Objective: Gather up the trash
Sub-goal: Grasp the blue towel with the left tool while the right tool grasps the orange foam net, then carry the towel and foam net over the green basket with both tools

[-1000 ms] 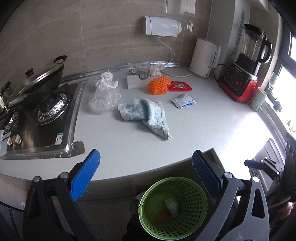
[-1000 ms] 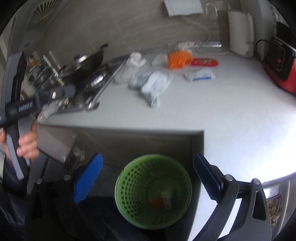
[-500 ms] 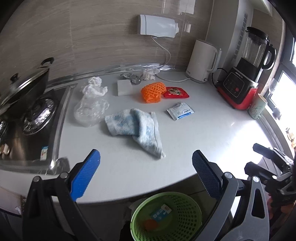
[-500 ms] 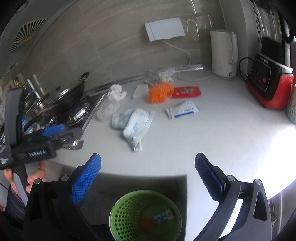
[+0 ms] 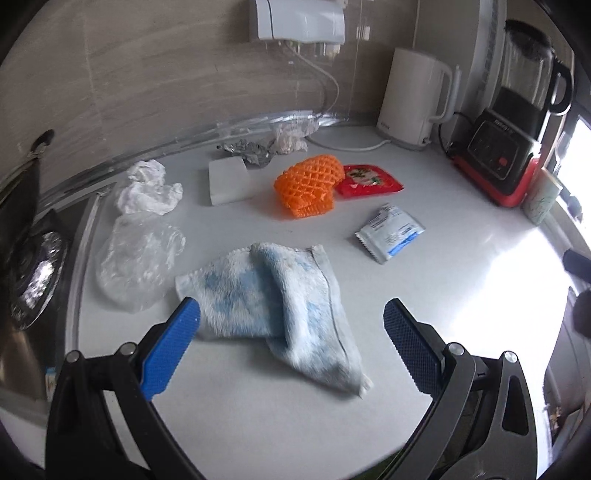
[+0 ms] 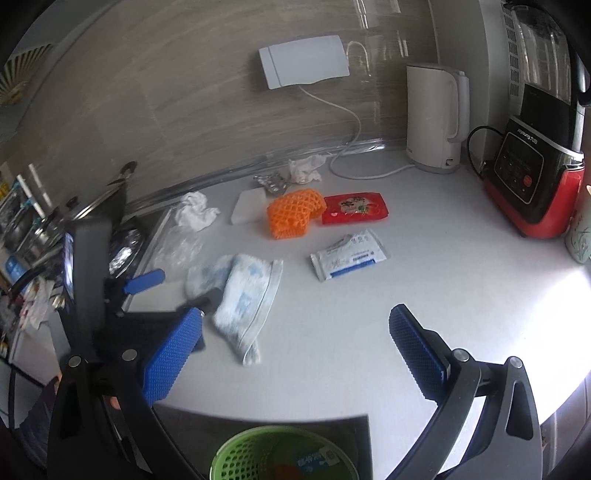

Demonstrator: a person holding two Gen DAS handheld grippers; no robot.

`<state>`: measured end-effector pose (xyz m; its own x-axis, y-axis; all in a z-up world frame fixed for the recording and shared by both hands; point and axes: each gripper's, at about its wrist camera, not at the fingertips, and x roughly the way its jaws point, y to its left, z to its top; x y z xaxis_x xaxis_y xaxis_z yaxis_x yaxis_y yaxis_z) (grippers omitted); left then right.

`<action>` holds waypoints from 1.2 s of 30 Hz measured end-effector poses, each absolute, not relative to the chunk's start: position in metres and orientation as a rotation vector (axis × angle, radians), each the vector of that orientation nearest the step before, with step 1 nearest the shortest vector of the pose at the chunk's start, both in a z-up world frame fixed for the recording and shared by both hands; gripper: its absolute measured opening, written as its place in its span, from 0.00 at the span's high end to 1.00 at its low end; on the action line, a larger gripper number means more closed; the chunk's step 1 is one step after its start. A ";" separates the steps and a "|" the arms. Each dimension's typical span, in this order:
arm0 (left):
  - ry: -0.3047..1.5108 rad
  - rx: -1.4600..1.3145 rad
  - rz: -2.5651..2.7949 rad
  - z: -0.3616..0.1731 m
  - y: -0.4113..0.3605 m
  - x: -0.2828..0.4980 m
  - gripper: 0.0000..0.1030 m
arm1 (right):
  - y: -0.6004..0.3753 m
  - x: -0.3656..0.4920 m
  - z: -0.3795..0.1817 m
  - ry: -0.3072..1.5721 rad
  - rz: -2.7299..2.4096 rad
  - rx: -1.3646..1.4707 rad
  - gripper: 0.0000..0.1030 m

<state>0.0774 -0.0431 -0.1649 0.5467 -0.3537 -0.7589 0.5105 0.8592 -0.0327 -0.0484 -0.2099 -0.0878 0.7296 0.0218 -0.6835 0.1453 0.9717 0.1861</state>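
Note:
Trash lies on the white counter: an orange foam net, a red packet, a white-blue sachet, crumpled white tissue, clear plastic film, a white card, foil. A blue-white cloth lies in front. My left gripper is open and empty just before the cloth; it also shows in the right wrist view. My right gripper is open and empty above the counter's front edge. The green bin sits below, with wrappers inside.
A white kettle and a red-black blender stand at the back right, with a pale cup beside them. A stove with a pot is at the left. A white wall box hangs above, with a cord.
Both grippers have moved up and forward from over the green bin toward the counter. The left gripper now sits close to the cloth. Both stay open and empty.

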 end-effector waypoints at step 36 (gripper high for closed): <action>0.931 0.244 -0.610 -0.188 -0.010 0.156 0.79 | -0.201 0.226 -0.188 0.875 -0.190 0.190 0.03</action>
